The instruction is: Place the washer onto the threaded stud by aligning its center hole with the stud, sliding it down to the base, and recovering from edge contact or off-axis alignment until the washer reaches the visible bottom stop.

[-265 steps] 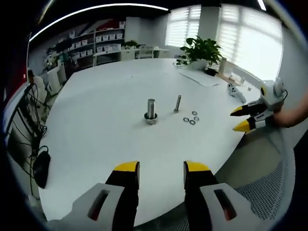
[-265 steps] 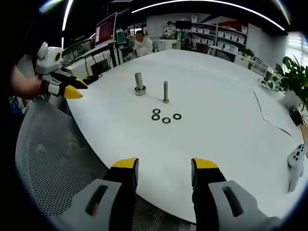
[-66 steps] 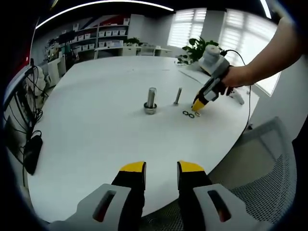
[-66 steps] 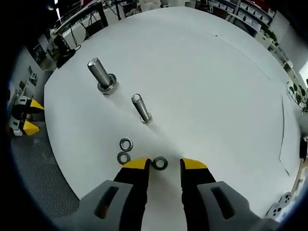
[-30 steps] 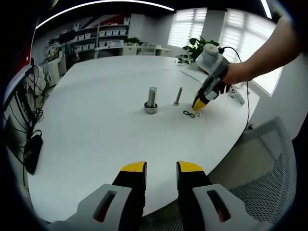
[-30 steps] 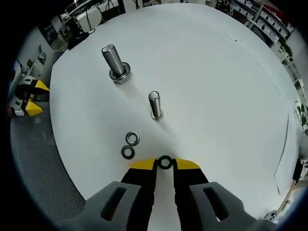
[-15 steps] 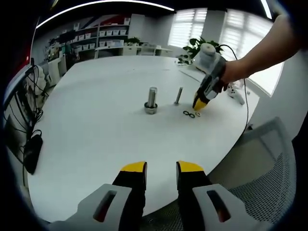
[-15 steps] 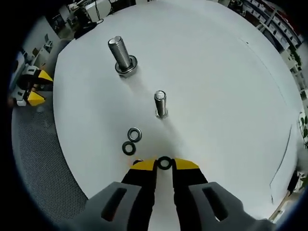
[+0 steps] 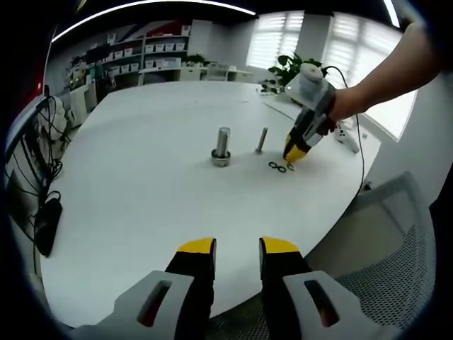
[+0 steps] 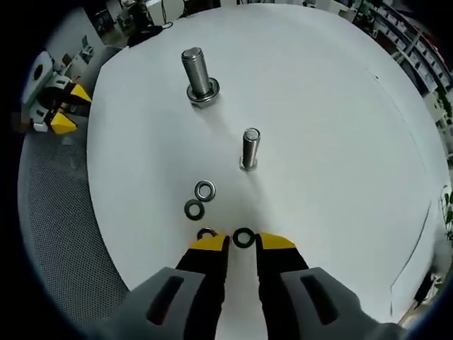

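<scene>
In the right gripper view, the right tool (image 10: 243,242) points down at the white table (image 10: 340,142), its yellow-tipped jaws drawn close with a dark washer (image 10: 243,237) between the tips. The jaws seem clamped on its rim, though the tips hide its lower edge, so firm contact on both sides is hard to confirm. Just left of the left tip, a second washer (image 10: 206,233) is half covered by that jaw. A little farther off lie a dark washer (image 10: 192,209) and a lighter, shinier one (image 10: 205,190), touching or nearly so. Beyond them the slim threaded stud (image 10: 250,149) stands upright on the table, well apart from the held washer. Farther still stands a thicker bolt (image 10: 199,75) with a wide collar at its base. At the left edge the left tool (image 10: 66,108) appears small, off the table's rim; its jaw gap cannot be read there.

In the left gripper view, the left tool (image 9: 236,248) hangs near the table's edge (image 9: 141,283), its jaws a modest gap apart with nothing between them. Across the table the thick bolt (image 9: 222,147) and the slim stud (image 9: 261,140) stand side by side, with tiny washers (image 9: 277,167) to the right that cannot be counted surely. The right tool (image 9: 293,153) tips down over them, held by a hand (image 9: 340,106); the washer in its jaws is too small to make out. A potted plant (image 9: 294,71) and shelves (image 9: 141,60) sit beyond.
</scene>
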